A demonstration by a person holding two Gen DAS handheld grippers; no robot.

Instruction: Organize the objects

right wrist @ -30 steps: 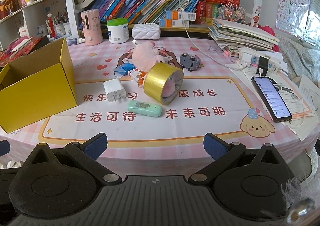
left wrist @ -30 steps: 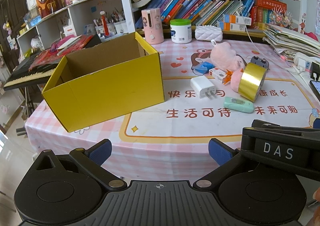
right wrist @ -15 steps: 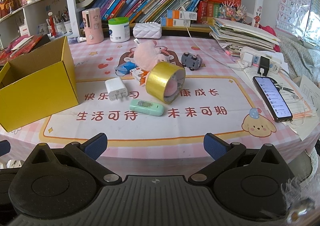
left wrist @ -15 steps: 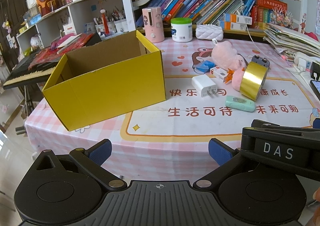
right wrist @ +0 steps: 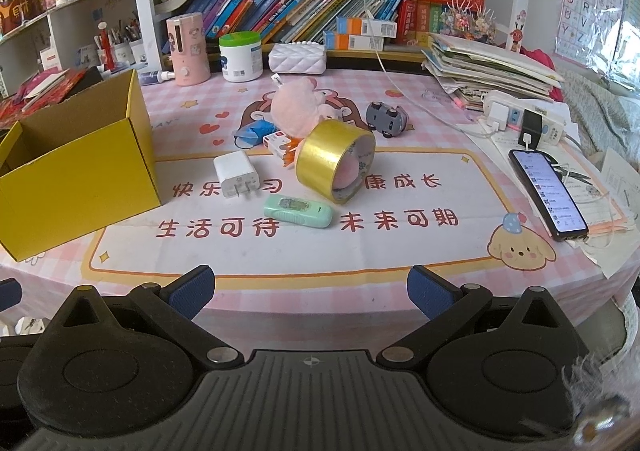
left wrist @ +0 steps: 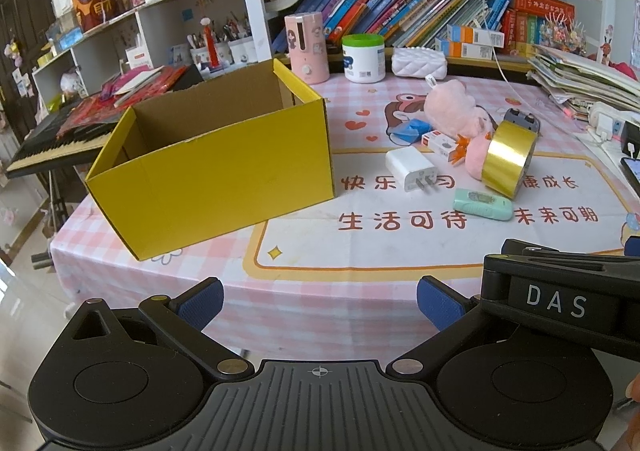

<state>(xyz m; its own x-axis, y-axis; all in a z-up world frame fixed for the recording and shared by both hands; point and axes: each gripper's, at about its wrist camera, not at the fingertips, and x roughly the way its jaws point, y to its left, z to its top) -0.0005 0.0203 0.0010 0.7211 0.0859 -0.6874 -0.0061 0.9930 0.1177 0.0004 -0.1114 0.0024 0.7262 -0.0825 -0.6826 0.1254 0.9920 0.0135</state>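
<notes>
- While the small things lie loose on the table (right wrist: 360, 251), we hold both grippers low at its near edge, touching nothing.
- Our left gripper (left wrist: 318, 301) is spread wide and grasps nothing; it faces the yellow box (left wrist: 212, 171).
- Our right gripper (right wrist: 310, 289) is likewise spread and empty, pointing at the clutter.
- That box stands open at the table's left; what we see of its inside holds nothing.
- Beside it, apart, lie a white charger (right wrist: 236, 174) and a green case (right wrist: 298, 210).
- Gold tape (right wrist: 334, 160) stands on edge against a pink plush toy (right wrist: 296, 107), with a small toy car (right wrist: 386, 118) behind.
- A phone (right wrist: 548, 189) lies at the right.
- Bookshelves (right wrist: 320, 15) fill the wall behind.
</notes>
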